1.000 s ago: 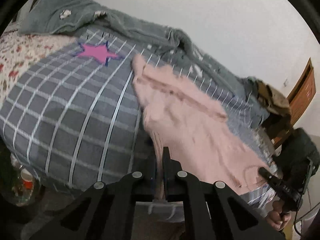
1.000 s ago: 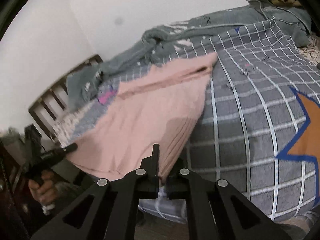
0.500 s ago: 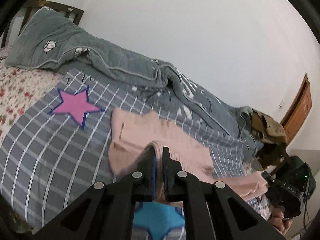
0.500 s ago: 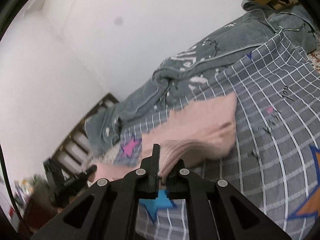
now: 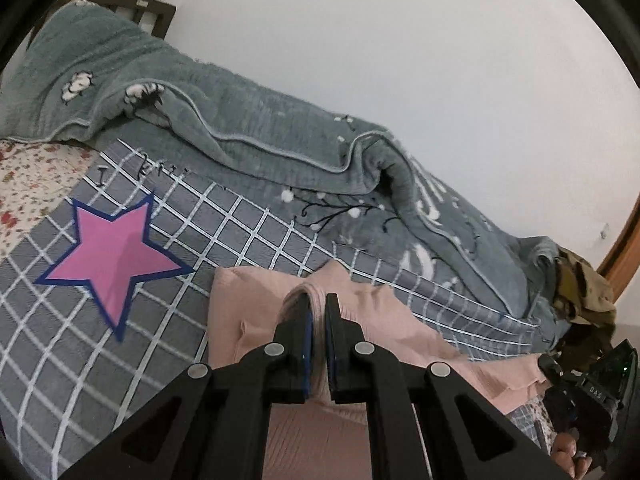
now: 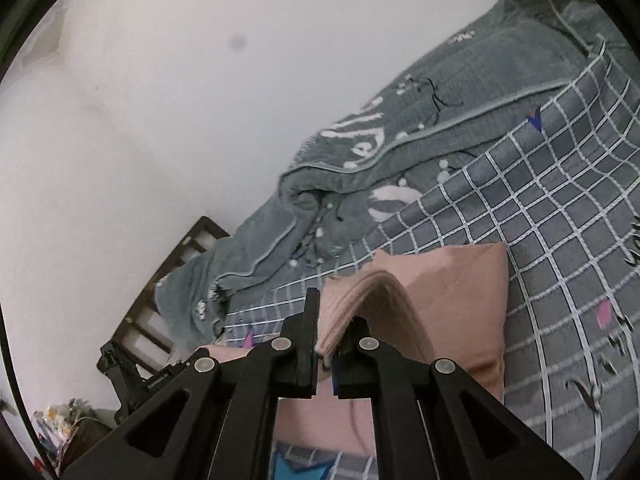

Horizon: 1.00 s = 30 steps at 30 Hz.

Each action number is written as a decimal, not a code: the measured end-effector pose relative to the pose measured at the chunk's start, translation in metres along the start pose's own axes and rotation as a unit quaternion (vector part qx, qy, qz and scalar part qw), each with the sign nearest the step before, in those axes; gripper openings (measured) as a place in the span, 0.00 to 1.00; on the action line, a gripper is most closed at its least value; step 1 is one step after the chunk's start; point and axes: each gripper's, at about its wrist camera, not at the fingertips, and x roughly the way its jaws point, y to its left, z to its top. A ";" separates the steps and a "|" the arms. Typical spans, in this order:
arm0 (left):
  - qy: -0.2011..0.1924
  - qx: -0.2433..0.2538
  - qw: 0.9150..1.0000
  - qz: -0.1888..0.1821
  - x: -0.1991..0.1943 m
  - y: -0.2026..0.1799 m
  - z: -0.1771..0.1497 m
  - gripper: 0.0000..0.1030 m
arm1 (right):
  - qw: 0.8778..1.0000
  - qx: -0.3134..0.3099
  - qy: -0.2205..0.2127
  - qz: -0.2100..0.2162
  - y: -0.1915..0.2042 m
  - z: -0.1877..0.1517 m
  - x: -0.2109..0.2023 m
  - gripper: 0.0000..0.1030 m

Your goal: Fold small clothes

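A: How do the two grippers sit?

B: Both tilt downward over the bed (image 5: 120, 360). The left gripper (image 5: 316, 308) pinches a ribbed edge of the pink garment (image 5: 256, 320), jaws clamped on the fabric. The right gripper (image 6: 334, 320) does the same, closed on a thick fold of it.

A: Where is the garment?

B: On the checked sheet, lifted at both pinched edges, the rest lying flat toward twelve o'clock. The grey blanket (image 5: 260, 128) lies bunched beyond it; a pink star (image 5: 116, 256) sits at nine o'clock.
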 end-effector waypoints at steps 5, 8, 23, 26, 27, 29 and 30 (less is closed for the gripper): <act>0.022 -0.004 0.999 0.027 0.046 0.007 0.006 0.06 | 1.000 0.006 0.027 -0.015 -0.024 0.009 0.039 0.05; 0.040 -0.007 0.999 0.033 0.072 0.012 0.010 0.06 | 0.999 -0.001 0.043 -0.024 -0.035 0.015 0.061 0.05; 0.064 -0.012 0.997 0.038 0.099 0.036 0.006 0.62 | 0.982 -0.089 0.081 -0.148 -0.054 0.012 0.095 0.31; 0.063 0.003 0.997 0.050 0.098 0.032 0.002 0.62 | 0.973 -0.127 0.086 -0.174 -0.043 0.006 0.086 0.31; 0.063 0.005 0.997 0.052 0.097 0.031 0.001 0.62 | 0.969 -0.143 0.086 -0.183 -0.038 0.002 0.080 0.31; 0.063 0.007 0.997 0.049 0.094 0.029 0.000 0.62 | 0.964 -0.166 0.080 -0.192 -0.031 -0.005 0.067 0.31; 0.063 0.009 0.997 0.049 0.092 0.029 -0.001 0.63 | 0.961 -0.175 0.078 -0.197 -0.029 -0.008 0.063 0.32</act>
